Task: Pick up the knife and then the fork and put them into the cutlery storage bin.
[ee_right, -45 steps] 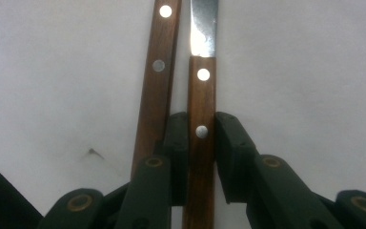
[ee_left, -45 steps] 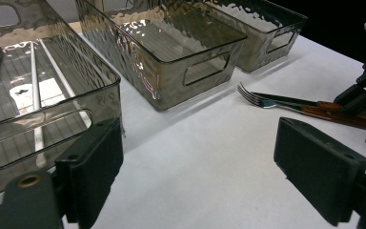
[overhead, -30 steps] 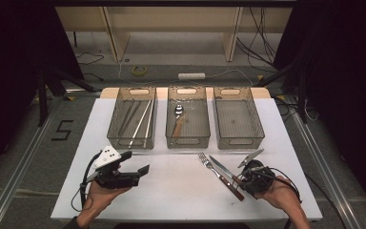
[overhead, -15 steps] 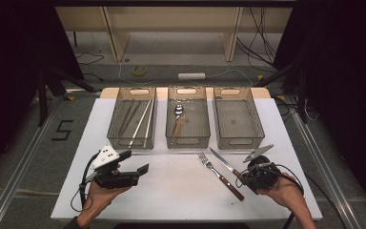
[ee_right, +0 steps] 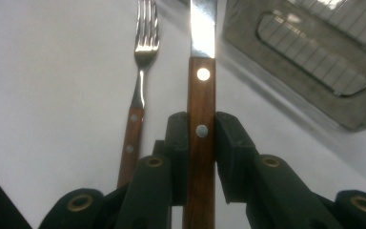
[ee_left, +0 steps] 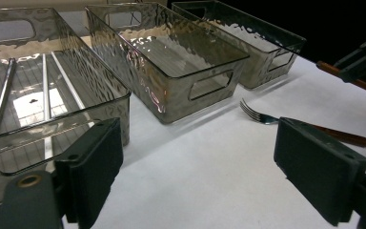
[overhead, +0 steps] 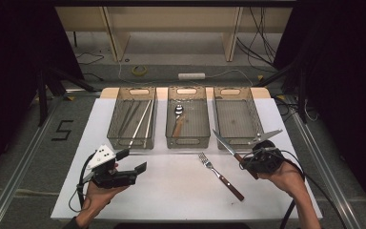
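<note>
Cutlery sorting, partway. My right gripper (ee_right: pixel 201 138) clamps the knife (ee_right: pixel 201 102) by its wooden handle, lifted beside the empty right bin (overhead: pixel 235 121); my left gripper (ee_left: pixel 209 167) gapes idle. Left to do: bin the knife, then the fork (overhead: pixel 220 175) lying on the table (overhead: pixel 171 191).

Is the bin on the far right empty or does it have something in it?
Empty: the right bin shows only its bare ribbed floor.

White table (overhead: pixel 276 200), grey floor (overhead: pixel 24 157), wooden shelving (overhead: pixel 171 28), black curtains (overhead: pixel 343 62) at both sides
</note>
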